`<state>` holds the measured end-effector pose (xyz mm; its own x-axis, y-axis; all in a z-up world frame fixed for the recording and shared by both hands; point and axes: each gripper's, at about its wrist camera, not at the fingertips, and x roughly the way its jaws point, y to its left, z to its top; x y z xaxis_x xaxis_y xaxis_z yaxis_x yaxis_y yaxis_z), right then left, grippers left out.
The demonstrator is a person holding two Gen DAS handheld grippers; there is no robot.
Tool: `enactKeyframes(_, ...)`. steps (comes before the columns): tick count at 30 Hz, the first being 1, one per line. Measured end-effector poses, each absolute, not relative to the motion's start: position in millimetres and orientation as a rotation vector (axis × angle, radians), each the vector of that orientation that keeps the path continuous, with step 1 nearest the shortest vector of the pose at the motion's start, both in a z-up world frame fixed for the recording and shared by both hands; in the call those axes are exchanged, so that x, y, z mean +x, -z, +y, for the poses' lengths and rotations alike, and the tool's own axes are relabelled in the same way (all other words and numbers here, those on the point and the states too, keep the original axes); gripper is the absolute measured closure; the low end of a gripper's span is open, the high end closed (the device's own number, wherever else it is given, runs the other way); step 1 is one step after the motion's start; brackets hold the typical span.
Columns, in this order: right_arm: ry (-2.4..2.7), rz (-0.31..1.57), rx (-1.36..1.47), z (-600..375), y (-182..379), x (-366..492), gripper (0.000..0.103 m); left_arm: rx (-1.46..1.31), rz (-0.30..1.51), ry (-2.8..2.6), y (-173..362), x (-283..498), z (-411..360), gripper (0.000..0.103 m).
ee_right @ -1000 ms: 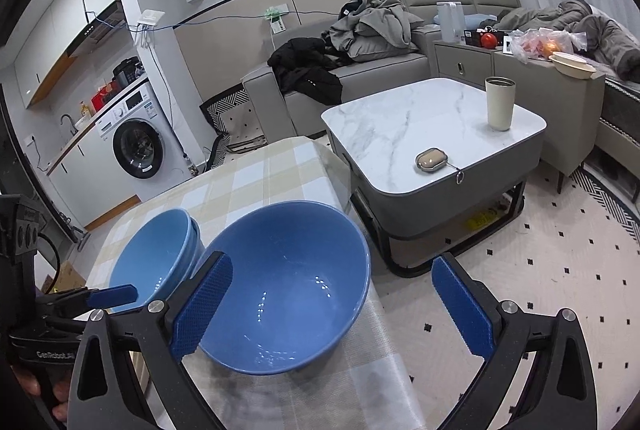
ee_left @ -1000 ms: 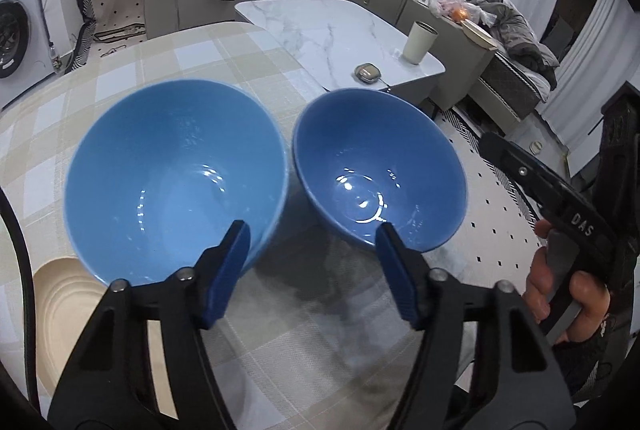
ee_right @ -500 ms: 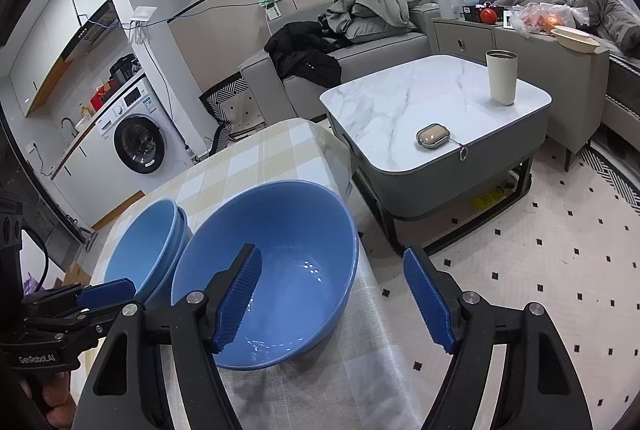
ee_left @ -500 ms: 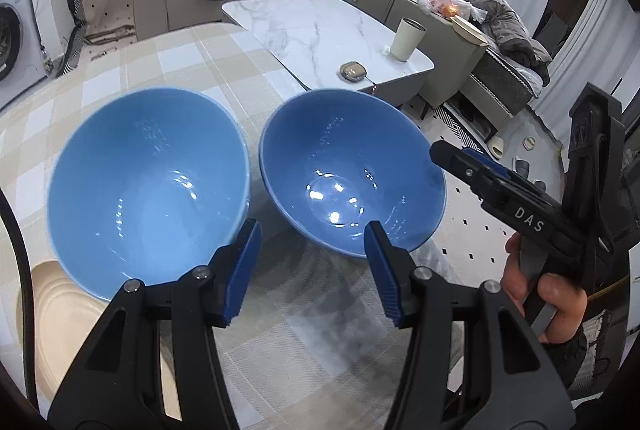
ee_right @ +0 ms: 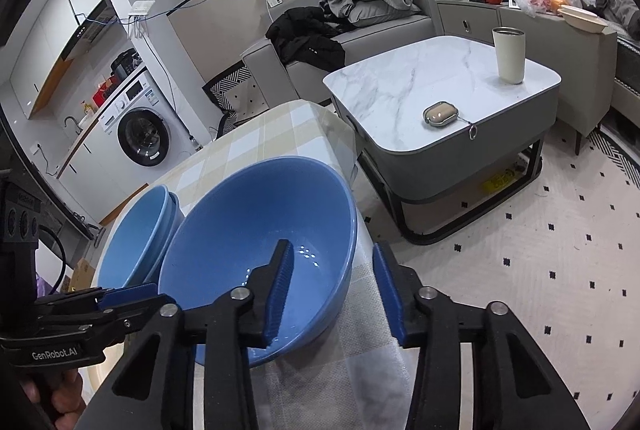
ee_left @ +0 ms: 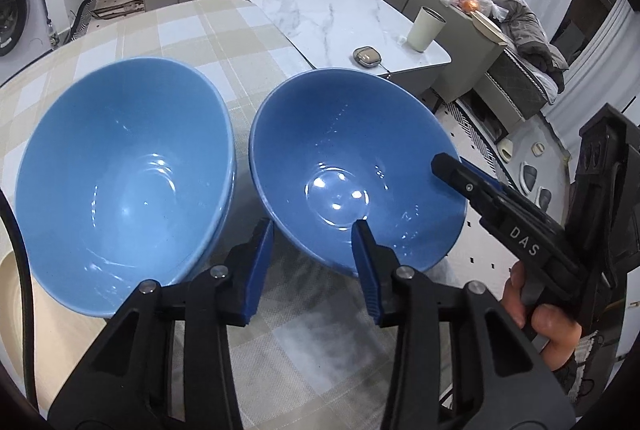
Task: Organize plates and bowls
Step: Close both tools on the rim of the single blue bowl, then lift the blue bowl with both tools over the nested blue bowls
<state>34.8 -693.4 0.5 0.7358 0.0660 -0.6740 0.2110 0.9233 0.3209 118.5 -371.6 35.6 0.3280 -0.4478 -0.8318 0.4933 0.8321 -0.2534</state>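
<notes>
- the left gripper (ee_left: pixel 312 242) has its blue ribbed pads closing to a narrow gap; the near rim of the darker blue bowl (ee_left: pixel 352 166) is between them, one pad outside the wall and one inside, and it is not clear that they press it yet.
- the right gripper (ee_right: pixel 332 270) is also closing; its pads stand on both sides of the right rim of the same bowl (ee_right: pixel 248 230), one inside and one outside, apparently not yet pressing.
- the left view alone shows the bowl's flat round bottom with light spots, and a cream plate (ee_left: pixel 12 294) at the left edge, partly under the lighter bowls.
- the right view alone shows that the light blue bowls (ee_right: pixel 136 234) are two, nested one in the other, just beside the darker bowl.
- both bowls are glossy, smooth, round and deep, and open upward; they have no long axis.
- they sit on a table with a beige checked cloth (ee_left: pixel 208 30), the darker bowl near its edge.
- a marble coffee table (ee_right: pixel 432 86) behind carries a cream cup (ee_right: pixel 509 56).
</notes>
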Motion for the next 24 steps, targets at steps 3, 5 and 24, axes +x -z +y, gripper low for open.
enactKeyframes(3,0.075,0.749,0.408,-693.8,3.9,36.7,0.078,0.060,1.060,0.600,-33.6,121.9,-373.7,0.069)
enactKeyframes(5,0.075,0.756,0.406,-693.8,7.1,39.0,0.080,0.063,1.058,0.588,-32.1,124.9,-374.4,0.072)
enactKeyframes(24,0.086,0.711,0.356,-690.6,-4.9,32.4,0.083,0.147,0.977,0.578,-45.6,115.5,-382.2,0.078)
